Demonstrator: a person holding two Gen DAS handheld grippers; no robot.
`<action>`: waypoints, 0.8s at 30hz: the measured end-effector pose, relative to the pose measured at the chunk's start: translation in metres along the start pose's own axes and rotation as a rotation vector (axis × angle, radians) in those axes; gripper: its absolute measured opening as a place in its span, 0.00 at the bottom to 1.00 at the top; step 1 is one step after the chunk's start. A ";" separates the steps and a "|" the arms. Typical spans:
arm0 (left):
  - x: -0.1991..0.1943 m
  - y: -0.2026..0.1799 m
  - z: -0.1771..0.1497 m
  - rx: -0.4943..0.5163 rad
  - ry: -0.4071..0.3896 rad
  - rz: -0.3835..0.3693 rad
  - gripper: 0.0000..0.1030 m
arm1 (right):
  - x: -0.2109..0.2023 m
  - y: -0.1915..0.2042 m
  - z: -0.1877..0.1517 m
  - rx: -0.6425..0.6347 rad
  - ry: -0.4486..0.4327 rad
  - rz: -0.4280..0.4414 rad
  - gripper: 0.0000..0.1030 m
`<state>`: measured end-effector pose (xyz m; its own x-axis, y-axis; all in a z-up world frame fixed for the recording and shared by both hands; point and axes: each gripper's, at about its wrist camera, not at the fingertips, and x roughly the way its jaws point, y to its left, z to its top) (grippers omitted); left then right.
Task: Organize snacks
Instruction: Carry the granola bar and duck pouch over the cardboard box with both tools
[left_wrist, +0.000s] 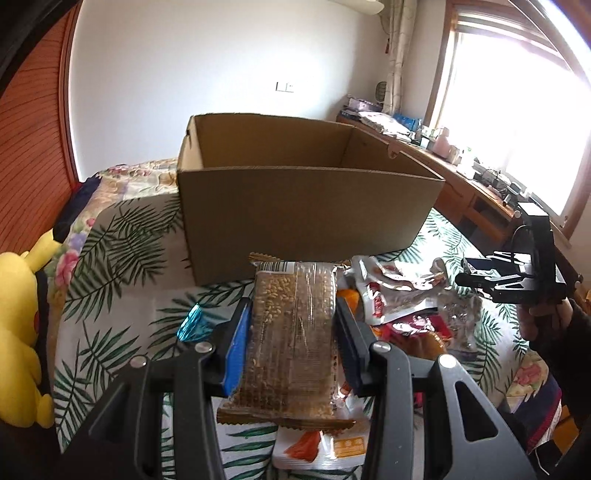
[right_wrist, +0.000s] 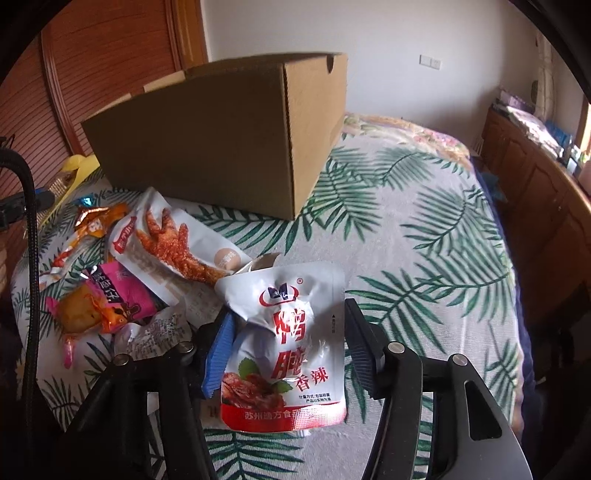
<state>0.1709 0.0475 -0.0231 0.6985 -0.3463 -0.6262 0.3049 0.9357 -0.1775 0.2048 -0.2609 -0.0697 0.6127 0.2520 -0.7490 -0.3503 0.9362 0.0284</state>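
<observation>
My left gripper (left_wrist: 293, 314) is shut on a clear-wrapped grain bar (left_wrist: 291, 332) and holds it above the bed, just in front of the open cardboard box (left_wrist: 303, 206). My right gripper (right_wrist: 290, 325) is shut on a white and red snack pouch (right_wrist: 288, 354), held over the bedspread. The box also shows in the right wrist view (right_wrist: 221, 147), ahead and to the left. A pile of snack packets (right_wrist: 122, 273) lies left of the right gripper, among them a chicken-foot pouch (right_wrist: 173, 240). The right gripper also shows in the left wrist view (left_wrist: 513, 280), at the far right.
A leaf-print bedspread (right_wrist: 424, 240) covers the bed. A yellow plush toy (left_wrist: 22, 332) sits at the left edge. A wooden desk with clutter (left_wrist: 461, 162) runs along the window side. A wooden wardrobe (right_wrist: 110, 55) stands behind the box.
</observation>
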 end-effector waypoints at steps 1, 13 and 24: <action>-0.001 -0.002 0.002 0.001 -0.005 -0.001 0.41 | -0.002 0.000 0.000 0.001 -0.007 0.002 0.53; -0.003 -0.014 0.037 0.033 -0.063 -0.005 0.41 | -0.038 0.011 0.019 -0.018 -0.125 0.018 0.50; 0.005 -0.017 0.101 0.094 -0.149 0.013 0.41 | -0.061 0.042 0.092 -0.107 -0.269 0.059 0.50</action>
<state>0.2345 0.0236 0.0534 0.7890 -0.3466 -0.5073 0.3495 0.9323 -0.0934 0.2182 -0.2140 0.0379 0.7495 0.3748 -0.5457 -0.4554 0.8902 -0.0141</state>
